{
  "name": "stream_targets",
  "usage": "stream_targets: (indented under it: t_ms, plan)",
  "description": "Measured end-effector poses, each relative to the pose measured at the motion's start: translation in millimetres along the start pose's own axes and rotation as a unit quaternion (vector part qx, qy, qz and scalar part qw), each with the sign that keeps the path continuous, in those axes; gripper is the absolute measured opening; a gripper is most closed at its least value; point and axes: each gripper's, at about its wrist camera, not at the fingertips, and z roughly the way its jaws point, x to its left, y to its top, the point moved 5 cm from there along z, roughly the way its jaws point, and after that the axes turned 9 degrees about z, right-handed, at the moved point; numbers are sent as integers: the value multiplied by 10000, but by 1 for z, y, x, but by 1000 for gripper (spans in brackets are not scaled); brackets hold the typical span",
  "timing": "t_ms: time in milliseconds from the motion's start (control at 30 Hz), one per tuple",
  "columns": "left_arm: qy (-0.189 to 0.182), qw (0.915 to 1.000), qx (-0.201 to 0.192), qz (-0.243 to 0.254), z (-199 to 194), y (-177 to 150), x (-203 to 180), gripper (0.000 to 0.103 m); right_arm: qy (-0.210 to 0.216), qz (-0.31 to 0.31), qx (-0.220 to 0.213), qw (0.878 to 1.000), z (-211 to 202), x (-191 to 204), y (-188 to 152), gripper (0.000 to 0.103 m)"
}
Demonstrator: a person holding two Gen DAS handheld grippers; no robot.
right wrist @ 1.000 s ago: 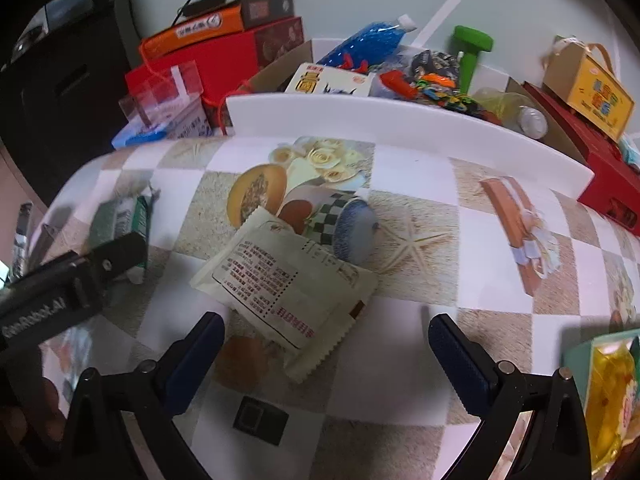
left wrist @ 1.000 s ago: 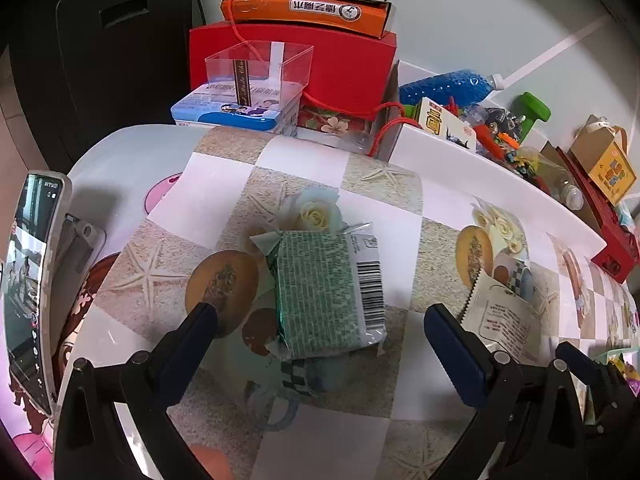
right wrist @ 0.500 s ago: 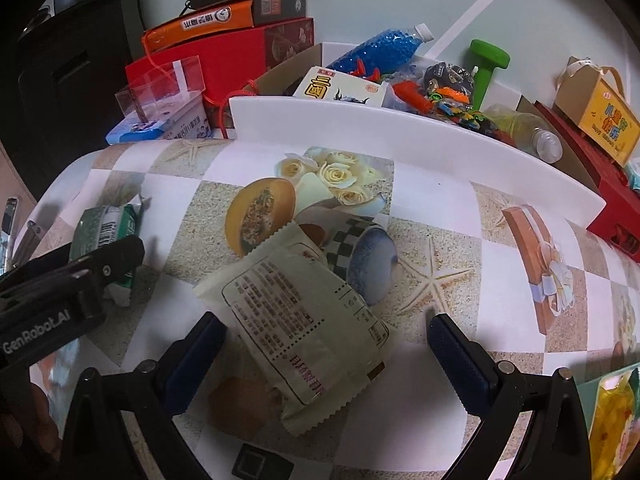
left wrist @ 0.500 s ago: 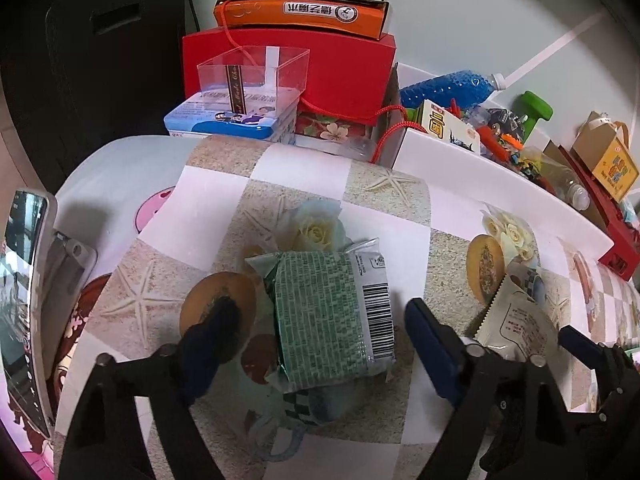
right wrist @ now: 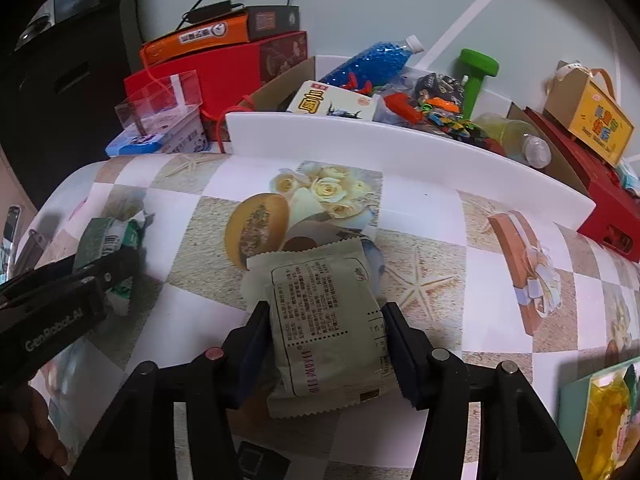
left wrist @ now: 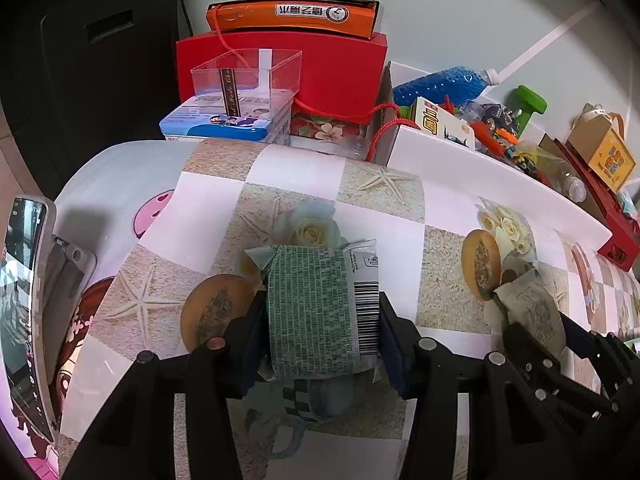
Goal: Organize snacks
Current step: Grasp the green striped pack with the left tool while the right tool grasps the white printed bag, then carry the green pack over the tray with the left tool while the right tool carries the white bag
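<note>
Both grippers have just been closing from wide apart onto their packets. Left gripper now pinches the green snack by its sides; right gripper pinches the beige packet likewise. Both packets lie on the tablecloth, the beige one at 3 o'clock of the green. Grasping looks done; next, lift both cleanly without tearing.

A lived-in room of a home, by the look of it; the table wears a checked oilcloth printed with roses and starfish; behind it gift boxes are stacked against a pale wall; a cardboard box holds toys and bottles; a phone lies at the edge.
</note>
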Motion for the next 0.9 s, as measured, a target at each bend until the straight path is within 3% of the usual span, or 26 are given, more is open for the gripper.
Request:
stream_targets:
  t_ms: [467,900]
  plan:
    - [-53,10000,-13,24,-4,0,-1,51,-58,297,4,9995,-3,-15,2,57]
    - [-226,9987,-430,137,-41,12,-11,51,42,424,-517,9978,-49,-17,18,57]
